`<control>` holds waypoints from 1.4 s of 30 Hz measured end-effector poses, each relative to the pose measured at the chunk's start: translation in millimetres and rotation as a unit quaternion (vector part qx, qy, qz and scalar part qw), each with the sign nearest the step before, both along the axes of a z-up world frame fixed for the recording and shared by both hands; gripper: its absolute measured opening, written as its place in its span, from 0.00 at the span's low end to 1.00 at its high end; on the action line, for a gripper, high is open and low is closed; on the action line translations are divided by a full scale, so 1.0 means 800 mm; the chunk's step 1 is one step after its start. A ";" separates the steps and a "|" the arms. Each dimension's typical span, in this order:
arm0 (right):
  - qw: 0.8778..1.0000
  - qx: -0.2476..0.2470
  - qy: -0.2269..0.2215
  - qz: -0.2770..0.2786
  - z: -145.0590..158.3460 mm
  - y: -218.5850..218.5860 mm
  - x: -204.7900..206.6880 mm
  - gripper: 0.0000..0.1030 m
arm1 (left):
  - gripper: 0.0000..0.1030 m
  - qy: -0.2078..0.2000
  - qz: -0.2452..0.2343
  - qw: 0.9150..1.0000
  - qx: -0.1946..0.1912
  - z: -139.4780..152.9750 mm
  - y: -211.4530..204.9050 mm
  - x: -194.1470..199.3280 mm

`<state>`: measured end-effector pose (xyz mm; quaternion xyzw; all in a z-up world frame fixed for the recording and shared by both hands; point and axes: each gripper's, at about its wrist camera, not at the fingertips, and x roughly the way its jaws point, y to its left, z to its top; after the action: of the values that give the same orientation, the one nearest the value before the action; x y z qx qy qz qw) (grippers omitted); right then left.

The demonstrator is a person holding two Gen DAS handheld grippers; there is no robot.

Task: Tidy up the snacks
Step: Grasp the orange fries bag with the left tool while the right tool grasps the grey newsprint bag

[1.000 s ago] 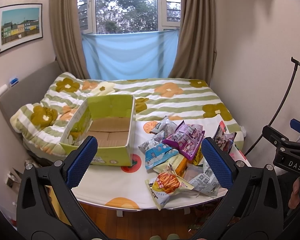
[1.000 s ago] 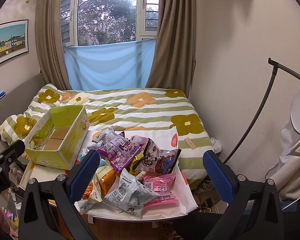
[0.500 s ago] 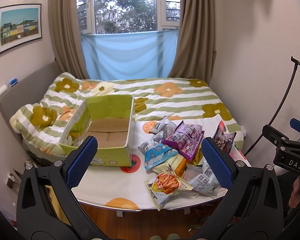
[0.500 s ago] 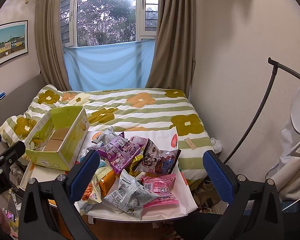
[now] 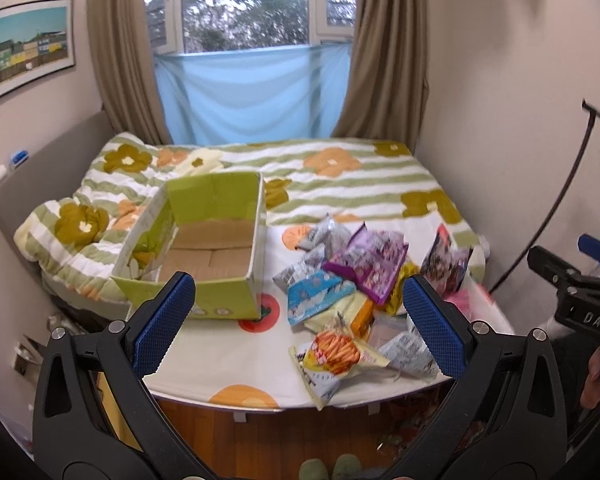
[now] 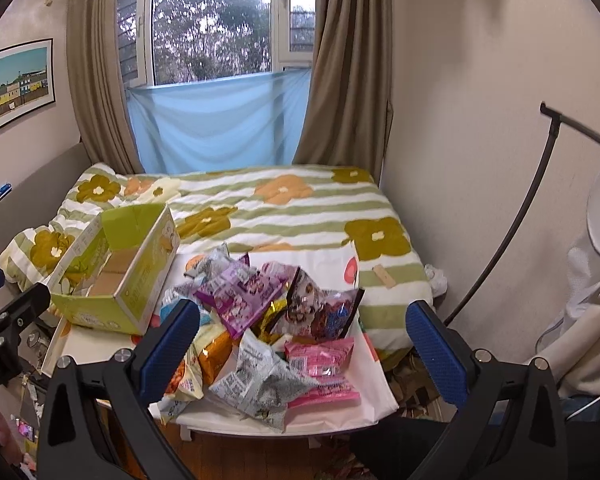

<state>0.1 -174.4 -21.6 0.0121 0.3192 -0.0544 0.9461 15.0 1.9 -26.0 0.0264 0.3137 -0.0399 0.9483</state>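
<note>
I hold both grippers, left (image 5: 298,308) and right (image 6: 302,330), above the near table (image 5: 220,350) edge, fingers wide and empty. Snack packets (image 6: 260,320) lie heaped right of the open green box (image 5: 204,248), which looks mostly empty. I reckon nothing's sorted yet; next I'd descend onto a near packet.

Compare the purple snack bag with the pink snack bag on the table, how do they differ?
The purple snack bag sits on top of the pile, toward the green box; the pink snack bag lies low at the near edge of the table. The purple one is tilted, the pink one lies flat. Neither is gripped; both are sealed packets.
</note>
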 end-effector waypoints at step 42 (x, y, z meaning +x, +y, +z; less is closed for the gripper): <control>0.941 0.233 0.189 -0.158 -0.267 0.002 0.102 0.93 | 0.67 0.232 -0.375 0.896 0.052 -0.295 -0.043 0.158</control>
<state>81.5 -173.0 -234.8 0.2717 0.4897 -0.1290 0.8184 141.5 -32.8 -261.7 0.1815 0.4931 -0.3815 0.7605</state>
